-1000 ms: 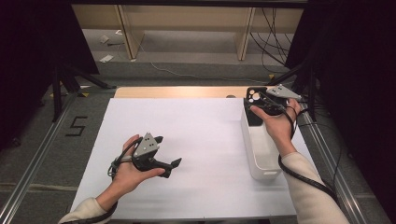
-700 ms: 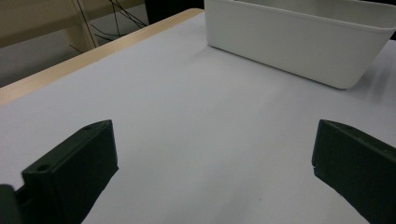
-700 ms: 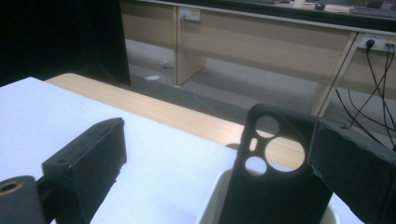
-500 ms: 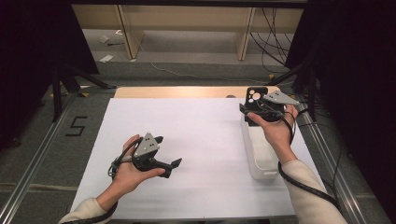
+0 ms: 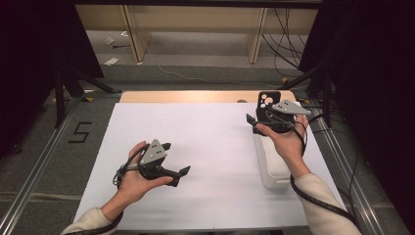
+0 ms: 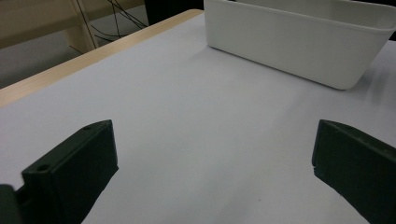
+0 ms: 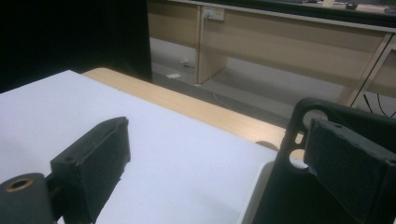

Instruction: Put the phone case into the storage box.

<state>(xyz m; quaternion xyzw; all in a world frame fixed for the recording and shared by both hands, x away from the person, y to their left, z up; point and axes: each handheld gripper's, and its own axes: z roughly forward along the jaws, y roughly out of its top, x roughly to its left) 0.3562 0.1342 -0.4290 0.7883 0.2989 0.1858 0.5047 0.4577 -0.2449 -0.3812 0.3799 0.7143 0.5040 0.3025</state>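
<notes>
High view is showing the right gripper (image 5: 262,122), jaws apart, hovering beside the phone case (image 5: 268,105) standing in the bin (image 5: 272,166) at frame right, apparently needing to close next; left gripper (image 5: 171,161) idling open.

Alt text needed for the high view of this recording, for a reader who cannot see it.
Seen from above, a person's right gripper is raised over the far end of a white bin at the table's right side, next to a black phone case standing upright there. The left gripper, jaws open, rests in the person's hand on the white table cover.
</notes>
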